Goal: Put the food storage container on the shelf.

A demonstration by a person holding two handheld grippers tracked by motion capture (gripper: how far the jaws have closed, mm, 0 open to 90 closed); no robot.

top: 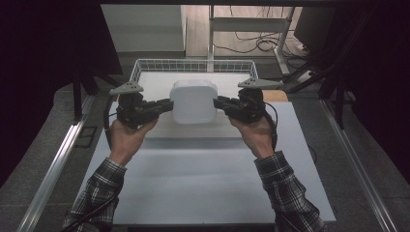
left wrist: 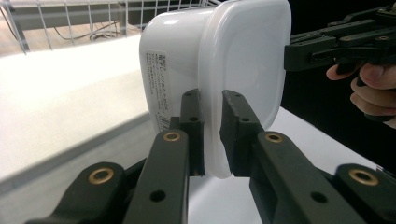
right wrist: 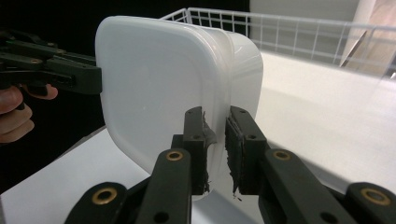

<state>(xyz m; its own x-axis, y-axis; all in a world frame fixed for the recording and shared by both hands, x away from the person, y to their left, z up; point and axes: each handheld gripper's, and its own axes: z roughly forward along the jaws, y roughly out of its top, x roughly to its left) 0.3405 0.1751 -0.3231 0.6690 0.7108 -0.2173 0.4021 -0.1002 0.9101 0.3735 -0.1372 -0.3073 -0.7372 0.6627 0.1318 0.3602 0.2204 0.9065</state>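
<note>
White plastic container (top: pixel 194 101) (lid on) hangs between your grippers; left gripper (left wrist: pixel 211 133) and right gripper (right wrist: pixel 217 149) both pinch its rim.

One white lidded container (top: pixel 194 101) is held above the bench (top: pixel 208 183). Two hand-held grippers grip it: the left hand-held gripper (top: pixel 167 105) at the container's left edge, the right hand-held gripper (top: pixel 218 102) at its right edge. One white wire basket (top: pixel 193 65) sits behind the container. Two hands and two plaid sleeves are near the container.
</note>
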